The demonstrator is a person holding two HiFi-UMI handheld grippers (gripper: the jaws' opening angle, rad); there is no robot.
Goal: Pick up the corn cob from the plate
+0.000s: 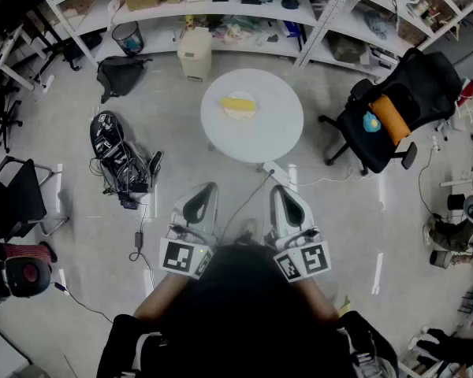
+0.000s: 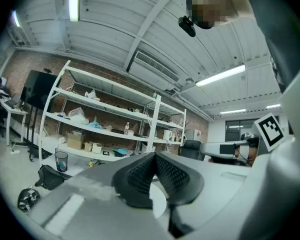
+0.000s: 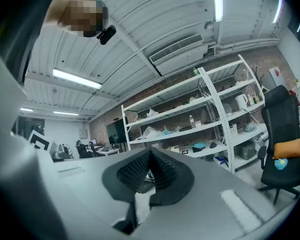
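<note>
A yellow corn cob (image 1: 238,103) lies on a small plate (image 1: 240,117) on the round white table (image 1: 252,140), seen from above in the head view. Both grippers are held close to the person's body, well short of the table and level. My left gripper (image 1: 199,205) is shut with nothing between its black ribbed pads (image 2: 140,174). My right gripper (image 1: 290,208) is also shut and empty, its pads (image 3: 162,171) meeting at the tip. Neither gripper view shows the corn; in the left gripper view only a sliver of the white table (image 2: 157,199) peeks out behind the jaws.
A black office chair (image 1: 414,93) with an orange cushion stands right of the table. On the floor to the left lie a black bag (image 1: 120,75) and a helmet with cables (image 1: 114,144). White shelving (image 1: 221,10), a white bin (image 1: 195,53) and a mesh waste basket (image 1: 128,36) stand behind the table.
</note>
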